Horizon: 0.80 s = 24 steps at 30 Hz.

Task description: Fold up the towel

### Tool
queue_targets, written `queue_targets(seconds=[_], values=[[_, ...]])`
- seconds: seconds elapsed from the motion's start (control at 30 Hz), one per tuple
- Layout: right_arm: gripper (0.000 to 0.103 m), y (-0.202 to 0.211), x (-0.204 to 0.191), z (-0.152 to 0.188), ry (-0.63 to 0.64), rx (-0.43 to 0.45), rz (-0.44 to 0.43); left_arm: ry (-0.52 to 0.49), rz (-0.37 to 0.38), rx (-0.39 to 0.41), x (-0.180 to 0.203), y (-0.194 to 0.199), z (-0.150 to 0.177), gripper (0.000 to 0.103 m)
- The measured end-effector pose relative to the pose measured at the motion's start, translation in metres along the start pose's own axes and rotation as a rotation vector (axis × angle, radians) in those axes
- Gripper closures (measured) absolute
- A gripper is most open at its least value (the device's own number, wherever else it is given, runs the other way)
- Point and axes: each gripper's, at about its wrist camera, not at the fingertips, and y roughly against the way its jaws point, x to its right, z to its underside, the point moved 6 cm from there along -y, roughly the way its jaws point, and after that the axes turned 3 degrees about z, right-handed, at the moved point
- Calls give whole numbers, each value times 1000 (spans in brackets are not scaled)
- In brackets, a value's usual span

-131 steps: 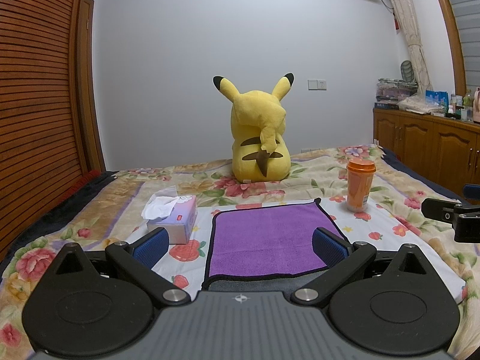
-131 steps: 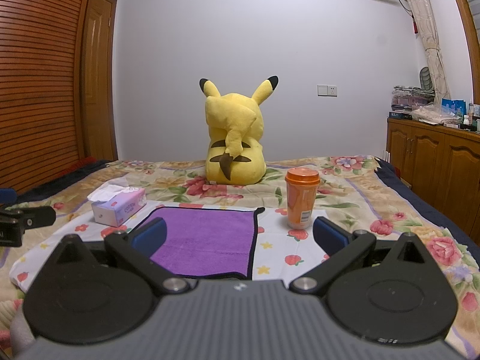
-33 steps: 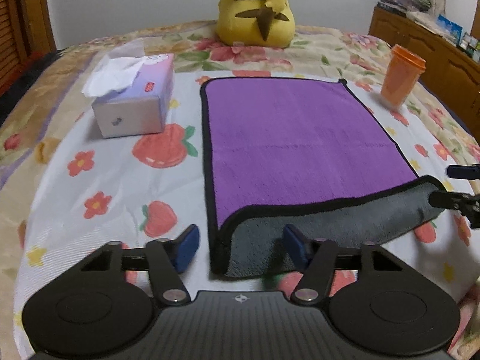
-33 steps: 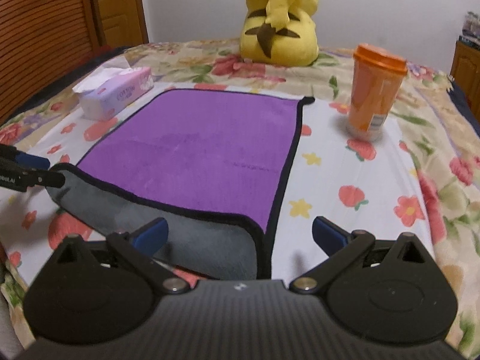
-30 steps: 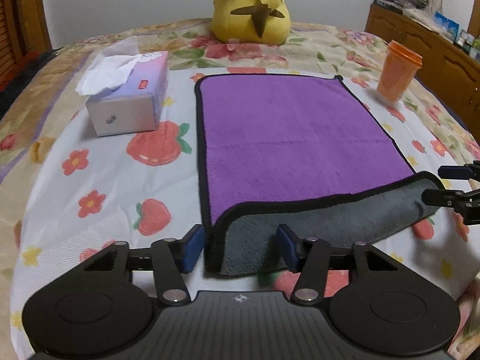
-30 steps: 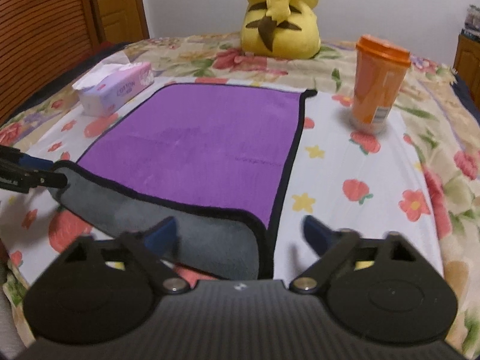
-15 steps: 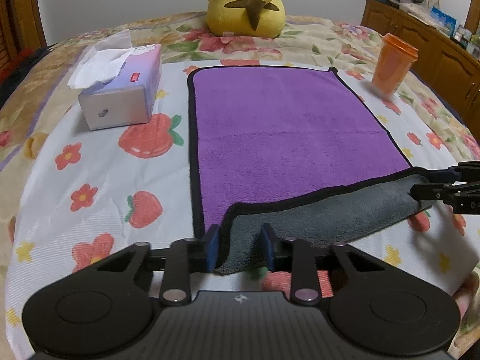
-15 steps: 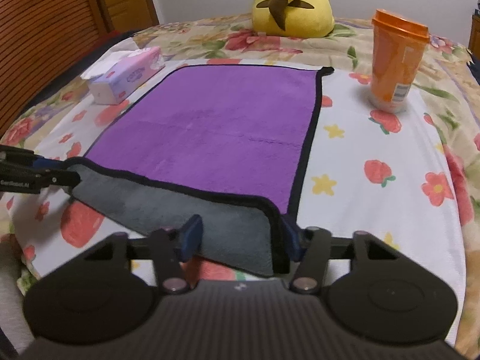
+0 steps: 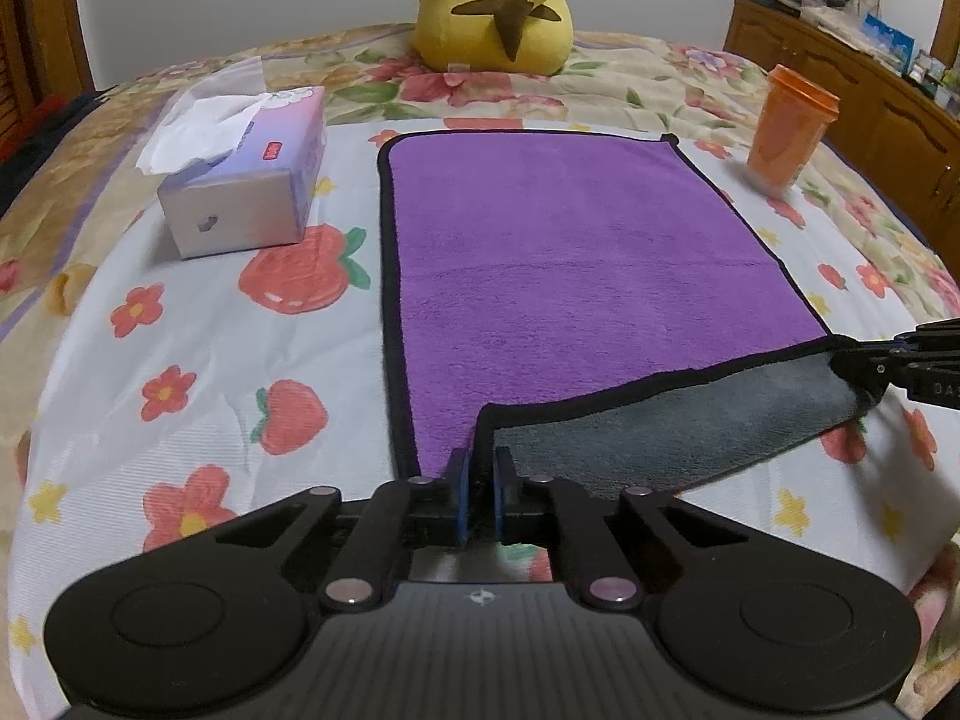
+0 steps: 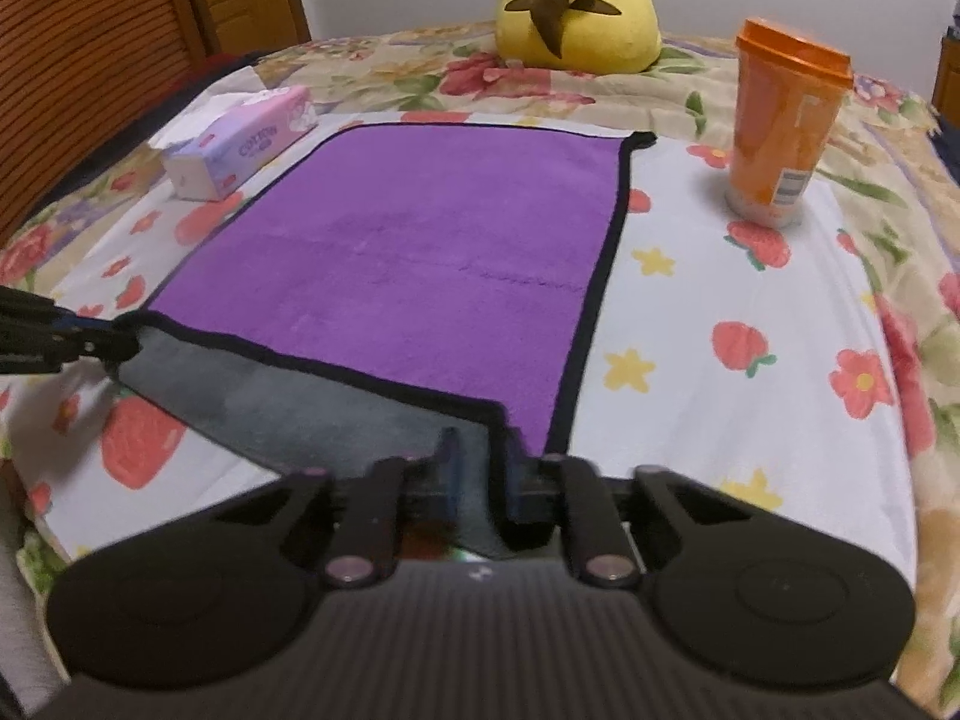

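The towel [image 9: 576, 252] is spread purple side up on the bed [image 9: 198, 360], between the tissue box [image 9: 246, 174] and the cup [image 9: 789, 126]. Its near edge is turned up so that the grey underside shows, because the 2 near corners are held. The left gripper [image 9: 479, 480] is clamped on the near left corner, its blue pads pressed together on the black hem. The right gripper [image 10: 480, 468] is closed on the near right corner, with grey cloth caught between its pads. A corner is taken by each gripper so that the edge is kept taut and straight and can be carried level. The fold is judged to be only begun: most of the towel is flat. The far edge, near the plush [image 9: 498, 6], is the likely target for the held edge.
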Motion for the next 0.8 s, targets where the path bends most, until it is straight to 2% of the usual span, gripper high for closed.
queue_targets(seconds=[0.23,0.57,0.8], values=[[99,5,0,-3,13,21,-4,4,17,40,2,10,-5,94],[99,27,-2,-21,9,113,-48,-39,49,192,21,47,-24,95],[99,37,0,-32,9,168,-59,-27,37,236,19,52,-30,95]])
